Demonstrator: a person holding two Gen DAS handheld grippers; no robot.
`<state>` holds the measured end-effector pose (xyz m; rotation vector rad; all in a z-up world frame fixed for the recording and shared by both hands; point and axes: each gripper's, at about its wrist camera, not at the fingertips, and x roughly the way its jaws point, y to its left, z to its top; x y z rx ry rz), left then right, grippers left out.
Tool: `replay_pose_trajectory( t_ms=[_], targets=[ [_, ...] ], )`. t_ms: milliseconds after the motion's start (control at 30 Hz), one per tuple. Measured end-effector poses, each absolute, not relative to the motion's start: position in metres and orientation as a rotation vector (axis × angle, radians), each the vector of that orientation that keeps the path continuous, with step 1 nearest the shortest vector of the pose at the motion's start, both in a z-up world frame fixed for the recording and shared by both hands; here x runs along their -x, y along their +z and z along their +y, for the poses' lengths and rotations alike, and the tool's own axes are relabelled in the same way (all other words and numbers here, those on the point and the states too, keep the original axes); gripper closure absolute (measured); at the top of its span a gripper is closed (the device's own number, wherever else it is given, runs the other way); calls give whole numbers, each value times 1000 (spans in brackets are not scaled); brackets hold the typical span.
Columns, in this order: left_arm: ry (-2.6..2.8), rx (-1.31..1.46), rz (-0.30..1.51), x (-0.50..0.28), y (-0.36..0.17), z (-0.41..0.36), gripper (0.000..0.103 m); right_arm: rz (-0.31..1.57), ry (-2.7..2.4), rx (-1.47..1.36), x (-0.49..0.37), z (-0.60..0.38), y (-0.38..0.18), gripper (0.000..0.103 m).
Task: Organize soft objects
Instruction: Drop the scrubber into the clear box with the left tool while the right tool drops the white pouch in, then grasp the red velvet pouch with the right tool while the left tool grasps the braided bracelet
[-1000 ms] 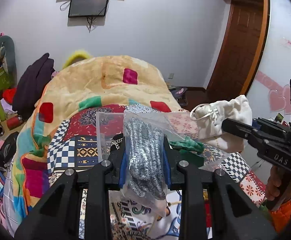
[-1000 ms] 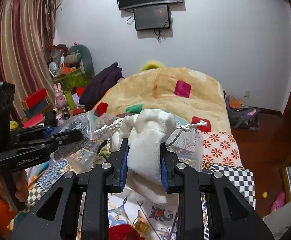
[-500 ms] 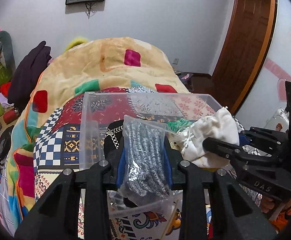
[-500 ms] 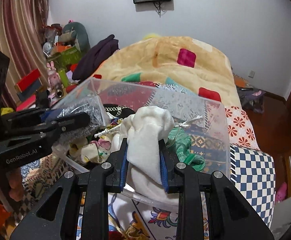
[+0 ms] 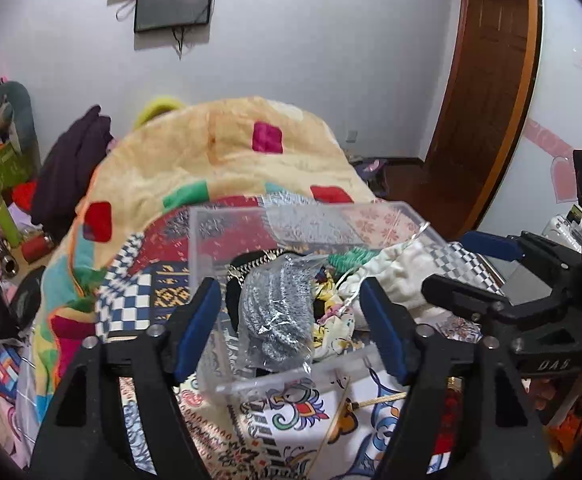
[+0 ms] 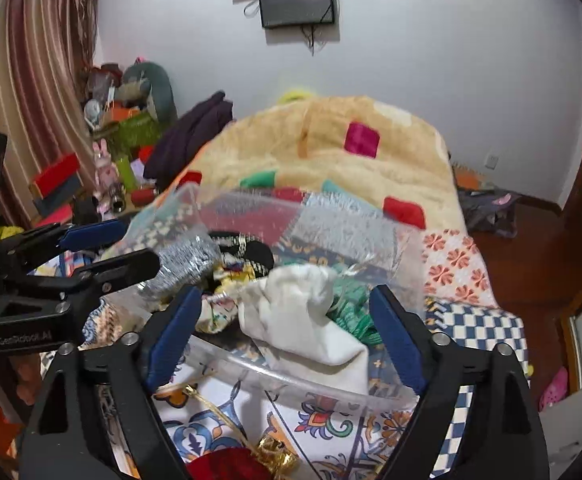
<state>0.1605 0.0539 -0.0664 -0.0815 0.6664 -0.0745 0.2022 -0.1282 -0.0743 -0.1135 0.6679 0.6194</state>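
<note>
Since both tools stand over the same container, the coming move turns on how each soft thing lies from the jaws above it. The bed [image 5: 259, 160], under a patchwork quilt and a tan fleece blanket, carries a clear rectangular plastic bin [image 5: 291, 220] near its foot. Inside the bin, a grey knitted item sealed in a clear plastic bag [image 5: 279, 312] lies straight ahead of the left gripper [image 5: 291, 328], between its blue-padded jaws and apart from both pads, its long axis running away from the camera. The jaws stand wide apart and hold nothing. To its right, a cream cloth drawstring pouch [image 6: 303, 320] rests against the bin's near wall, partly draped over that rim, centred before the right gripper [image 6: 287, 332], whose jaws are likewise spread wide and empty. A green knitted piece [image 6: 351, 304] sits just beside the pouch, toward the right jaw. Both items appear released into the bin, so a straight pull back looks likely. The pouch's white cord [image 5: 371, 272] could snag a jaw.
</note>
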Motion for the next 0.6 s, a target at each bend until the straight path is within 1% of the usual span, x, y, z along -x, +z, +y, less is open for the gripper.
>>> replay_pose_trajectory(
  t_ms=[33, 100, 167, 367, 600],
  targets=[
    [-70, 78, 653, -155, -61, 54, 24, 655, 617, 114, -198, -131, -70, 16],
    [-52, 76, 627, -143, -53, 55, 11, 635, 614, 108, -191, -136, -62, 11],
    [-39, 75, 608, -134, -47, 56, 6, 617, 609, 99, -185, -142, -56, 0],
    [-23, 45, 612, -106, -41, 56, 3, 604, 602, 116, -167, -153, -51, 0],
    [-19, 7, 678, -84, -64, 50, 2, 693, 635, 138, -150, -155, -80, 0]
  ],
)
